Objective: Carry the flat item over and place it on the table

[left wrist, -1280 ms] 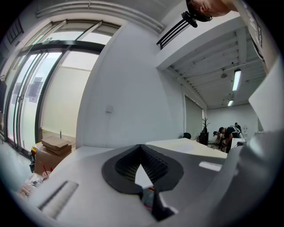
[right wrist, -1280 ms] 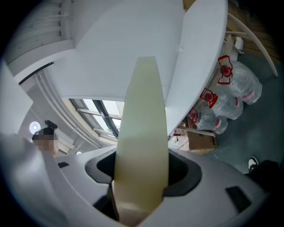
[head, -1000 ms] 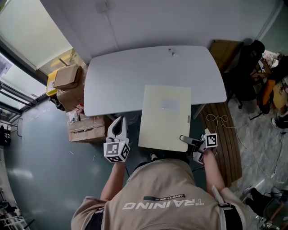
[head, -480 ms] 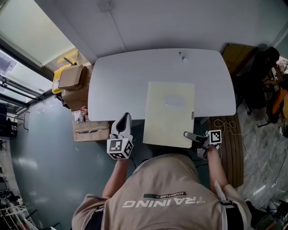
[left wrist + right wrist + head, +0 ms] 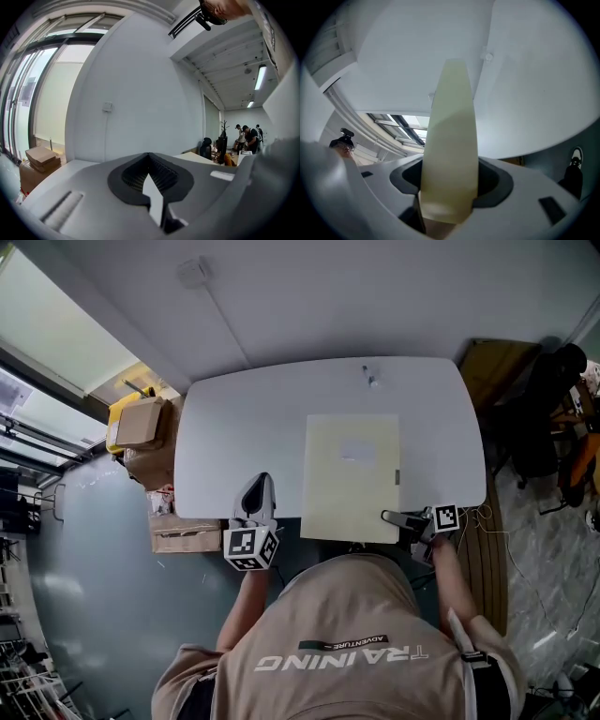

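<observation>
1. My right gripper is clamped on the flat board at its near right corner. The right gripper view shows the pale yellow sheet running up between both jaws.
2. The board sits over the right half of the table. Its long axis runs straight away from me, from near edge to far edge, and its short sides are parallel to the table's front.
3. The board's near end overhangs the table's front edge towards me, and the rest covers the tabletop. I cannot tell whether it is fully resting on the surface.
4. A paler rectangular patch faces up on the board's far half.
5. My left gripper hovers at the table's front edge, well left of the board. Its jaws are together with nothing between them.
</observation>
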Tool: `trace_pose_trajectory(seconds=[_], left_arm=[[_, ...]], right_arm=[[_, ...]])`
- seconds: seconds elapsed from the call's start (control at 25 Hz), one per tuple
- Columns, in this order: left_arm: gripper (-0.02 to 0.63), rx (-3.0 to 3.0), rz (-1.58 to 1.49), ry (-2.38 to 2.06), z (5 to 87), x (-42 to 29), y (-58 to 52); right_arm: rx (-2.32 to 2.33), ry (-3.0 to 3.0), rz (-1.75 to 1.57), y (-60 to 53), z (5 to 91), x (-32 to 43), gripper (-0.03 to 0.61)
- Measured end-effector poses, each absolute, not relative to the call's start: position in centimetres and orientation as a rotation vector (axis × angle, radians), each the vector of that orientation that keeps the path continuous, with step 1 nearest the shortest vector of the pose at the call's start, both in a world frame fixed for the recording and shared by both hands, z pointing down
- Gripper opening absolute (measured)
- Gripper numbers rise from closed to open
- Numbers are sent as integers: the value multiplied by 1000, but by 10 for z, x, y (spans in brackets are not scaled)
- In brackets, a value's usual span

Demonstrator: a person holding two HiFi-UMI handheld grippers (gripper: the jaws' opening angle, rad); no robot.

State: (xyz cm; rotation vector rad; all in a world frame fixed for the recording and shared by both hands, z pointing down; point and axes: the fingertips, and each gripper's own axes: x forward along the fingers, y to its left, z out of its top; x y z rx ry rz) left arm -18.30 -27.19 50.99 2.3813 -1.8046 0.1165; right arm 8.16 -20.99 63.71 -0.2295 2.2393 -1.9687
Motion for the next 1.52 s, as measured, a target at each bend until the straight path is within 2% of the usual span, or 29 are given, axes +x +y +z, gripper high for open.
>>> trace_pose_trajectory(seconds=[0.44,1.04,1.36,1.52], left_arm=[[6,2363,80,-1801,511,-147,-346],[6,2346,104,-1773,515,-173,-388],[6,2335,120,-1759,521,-176,-381],[6,2334,110,-1756,523,-176,-372]], right_arm=[[-190,2204,-2109,-278,677,104,285],[-295,2125,-2252,-306,728,98,285],[-513,2073,-2377,-310,750,112,296],[-850,2282,-2439,-301,774,127,323]])
